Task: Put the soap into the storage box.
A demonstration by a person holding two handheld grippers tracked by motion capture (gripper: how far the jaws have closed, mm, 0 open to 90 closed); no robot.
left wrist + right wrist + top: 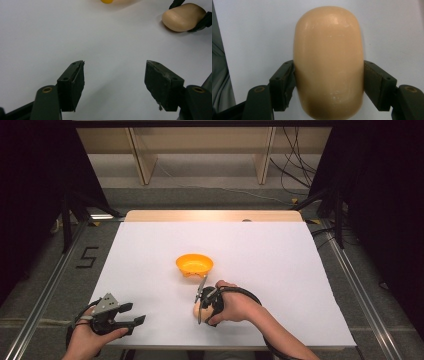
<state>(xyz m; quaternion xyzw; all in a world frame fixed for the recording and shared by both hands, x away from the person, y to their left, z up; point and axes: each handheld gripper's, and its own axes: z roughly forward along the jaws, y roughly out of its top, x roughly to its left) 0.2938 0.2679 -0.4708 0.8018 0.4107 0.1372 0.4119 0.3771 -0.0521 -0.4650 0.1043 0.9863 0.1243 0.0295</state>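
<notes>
I am holding the right gripper (328,82) with both pads pressing the smooth tan oval bread-like piece (328,62) lying on the white tabletop (280,270), near the orange plastic bowl (194,264). The left gripper (114,82) is idling wide, empty. Next, in my judgement: 1 steady lift toward that bowl.

From where I sit, the white table (280,255) lies bare across its far half and its whole right side; I see open passage there. Only 2 things stand in the way: the orange bowl (194,264) at the centre, and the tan loaf-shaped piece (328,62) just in front of it. My left gripper (134,314) has bare table ahead of its jaws.
</notes>
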